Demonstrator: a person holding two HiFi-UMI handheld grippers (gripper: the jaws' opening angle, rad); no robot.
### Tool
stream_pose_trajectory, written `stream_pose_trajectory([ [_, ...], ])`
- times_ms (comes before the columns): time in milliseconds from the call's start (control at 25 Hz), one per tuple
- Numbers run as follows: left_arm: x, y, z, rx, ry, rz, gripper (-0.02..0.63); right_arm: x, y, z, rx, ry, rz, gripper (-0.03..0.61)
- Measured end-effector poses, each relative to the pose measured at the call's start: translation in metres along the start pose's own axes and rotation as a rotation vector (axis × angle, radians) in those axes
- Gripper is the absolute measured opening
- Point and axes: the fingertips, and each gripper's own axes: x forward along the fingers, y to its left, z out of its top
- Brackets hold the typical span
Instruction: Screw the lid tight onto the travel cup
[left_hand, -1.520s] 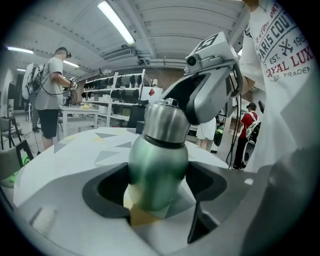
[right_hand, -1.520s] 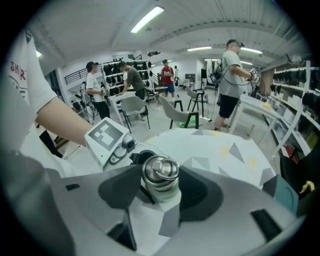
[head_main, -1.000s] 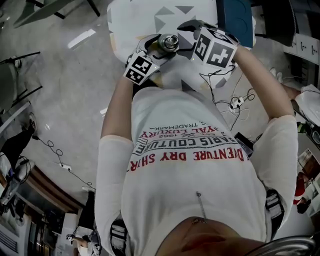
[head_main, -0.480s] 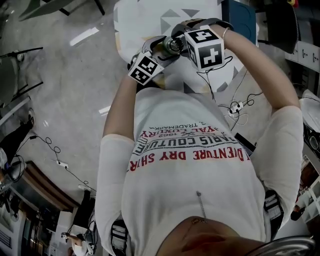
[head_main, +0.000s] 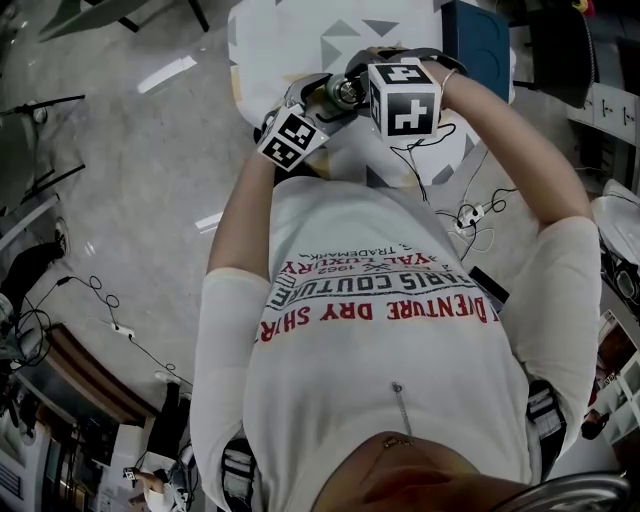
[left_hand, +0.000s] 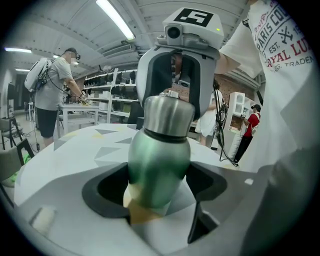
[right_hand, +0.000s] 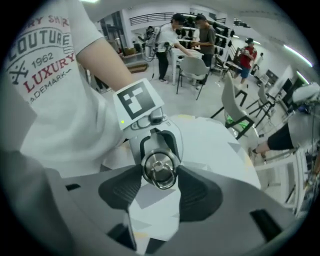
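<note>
The person holds the green travel cup (left_hand: 159, 157) in the air above the white table (head_main: 290, 40), close in front of the chest. The left gripper (left_hand: 158, 192) is clamped round the cup's lower body, a jaw on either side. The right gripper (right_hand: 160, 176) comes down on it from above. Its jaws have just been closing with the steel lid (left_hand: 168, 117) between them, and in the right gripper view their ribbed pads (right_hand: 131, 186) look to be seated against the lid's rim on both sides. The cup stands about upright. Its long axis runs up and down, the lid end faces up into the right gripper and the base points down at the table. For the tightening turn, I'd say the left hand should do nothing but brace the body. The right should squeeze the rim firmly before twisting, because smooth steel will likely slip under a light pinch. It should also roll about the cup's own axis rather than lever sideways, or the lid may bind on its thread
</note>
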Motion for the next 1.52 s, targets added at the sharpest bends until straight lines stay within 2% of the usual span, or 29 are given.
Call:
stream_pose_trajectory([
  [160,0.001,0.0,-0.001,0.002,0.002,-0.001,0.366,-0.001,-0.002,0.001,0.203,-0.029,-0.037,0.236],
  [440,0.001,0.001,-0.003,-0.005,0.005,-0.004,0.367,0.0,-0.007,-0.001,0.487,-0.074,-0.138,0.236],
  [640,0.001,0.001,-0.003,-0.004,0.005,-0.001,0.367,-0.001,-0.008,-0.002,0.73,-0.173,-0.221,0.236],
  [760,0.001,0.001,-0.002,-0.001,0.006,-0.001,0.366,-0.003,-0.009,-0.002,0.804,-0.229,-0.281,0.236],
  [920,0.001,0.0,-0.002,-0.002,0.007,-0.002,0.365,-0.002,-0.007,-0.004,0.766,-0.239,-0.276,0.238],
  [1040,0.001,0.001,-0.003,-0.004,0.007,0.0,0.365,-0.004,-0.005,-0.007,0.673,-0.231,-0.249,0.266],
  [1160,0.001,0.002,-0.003,-0.002,0.008,0.0,0.367,-0.013,-0.003,-0.004,0.508,-0.242,-0.211,0.27],
  [1320,0.001,0.001,-0.003,-0.003,0.01,0.001,0.365,-0.02,0.001,-0.004,0.22,-0.173,-0.141,0.268],
  [1520,0.002,0.001,-0.003,-0.002,0.013,0.004,0.365,-0.017,-0.001,0.001,0.029,-0.146,-0.05,0.268],
])
